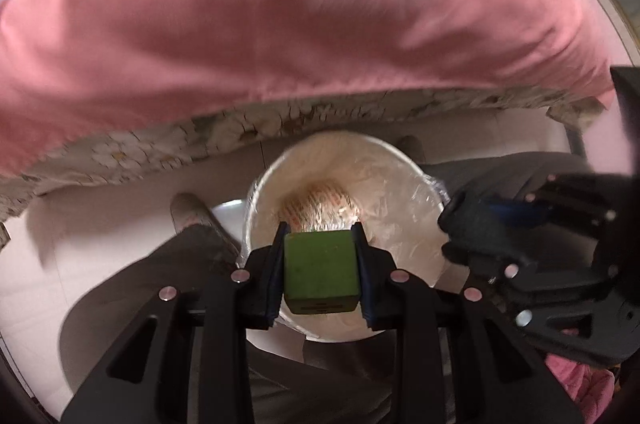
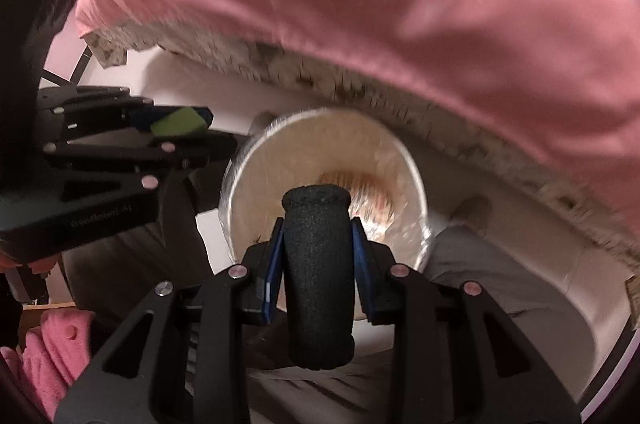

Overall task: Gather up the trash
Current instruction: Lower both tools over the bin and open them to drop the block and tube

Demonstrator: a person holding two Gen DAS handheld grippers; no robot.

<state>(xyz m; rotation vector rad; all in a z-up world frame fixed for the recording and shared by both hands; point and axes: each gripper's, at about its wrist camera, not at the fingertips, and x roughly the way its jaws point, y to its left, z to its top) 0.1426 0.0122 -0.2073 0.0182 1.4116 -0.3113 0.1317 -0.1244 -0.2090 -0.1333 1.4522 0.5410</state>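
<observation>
1. The left gripper [image 1: 320, 264] is clamped on a green block [image 1: 320, 270]; its two blue-padded fingers [image 1: 276, 276] press flat against the block's two sides.
2. The right gripper [image 2: 318, 264] is clamped on a black foam cylinder [image 2: 318, 276], which stands between the fingers with its rounded end pointing forward.
3. Each gripper shows in the other's view: the right one at the right edge of the left wrist view, the left one at the left edge of the right wrist view with the green block in its grip. They are side by side and close together.
4. Just beyond both sets of fingertips is a white trash bin [image 1: 256, 192] lined with a clear plastic bag [image 1: 400, 208]. Both held items hang over its open mouth.
5. Deep in the bin lies a piece of printed wrapping [image 1: 316, 204] with reddish markings; the print is too blurred to read.
6. The person's grey-trousered legs [image 1: 192, 264] flank the bin on a pale floor [image 1: 32, 264].
7. Behind the bin, a pink sheet [image 1: 280, 4] covers a bed, with a floral-patterned edge [image 1: 280, 124] running beneath it.
</observation>
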